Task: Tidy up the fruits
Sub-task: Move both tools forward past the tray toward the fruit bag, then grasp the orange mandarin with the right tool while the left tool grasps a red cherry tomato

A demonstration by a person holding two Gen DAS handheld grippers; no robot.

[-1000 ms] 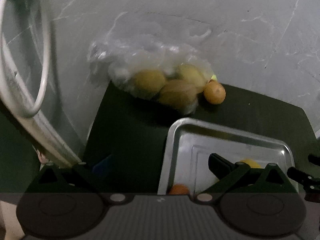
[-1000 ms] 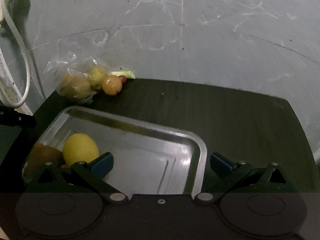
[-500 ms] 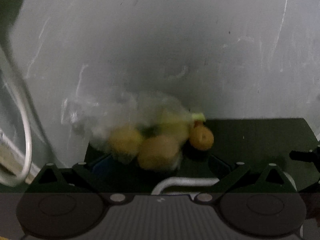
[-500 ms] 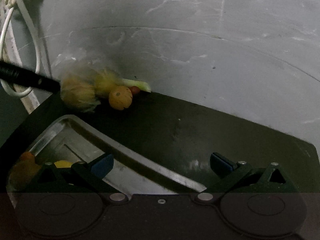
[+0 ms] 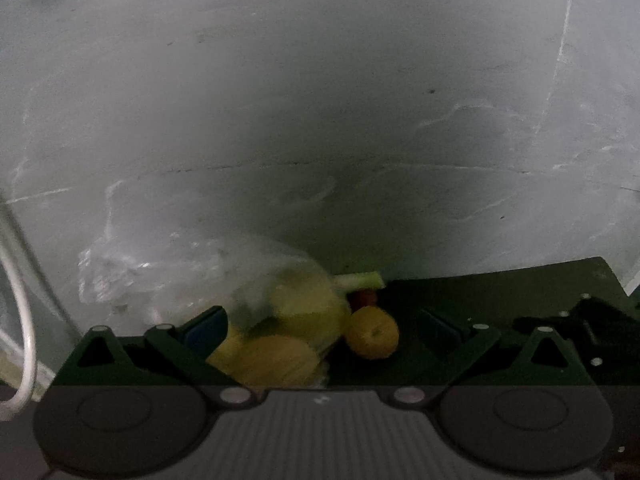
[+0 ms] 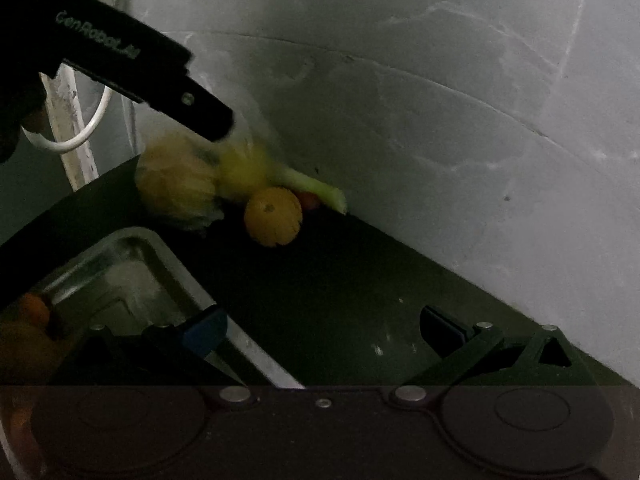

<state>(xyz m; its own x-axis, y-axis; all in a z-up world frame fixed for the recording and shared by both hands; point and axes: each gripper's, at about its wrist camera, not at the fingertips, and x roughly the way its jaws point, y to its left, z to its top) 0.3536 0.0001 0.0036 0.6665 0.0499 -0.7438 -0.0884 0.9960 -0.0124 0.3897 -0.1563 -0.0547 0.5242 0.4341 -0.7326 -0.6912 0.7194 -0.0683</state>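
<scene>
Close in, the left gripper (image 5: pixel 320 326) stood wide open around the clear plastic bag of yellow fruit (image 5: pixel 276 320), gripping nothing. Beside the bag lay a loose round orange fruit (image 5: pixel 372 338). Equally open and empty, the right gripper (image 6: pixel 322 326) hovered over the silver metal tray (image 6: pixel 160 276) on the dark tabletop (image 6: pixel 340 280).
</scene>
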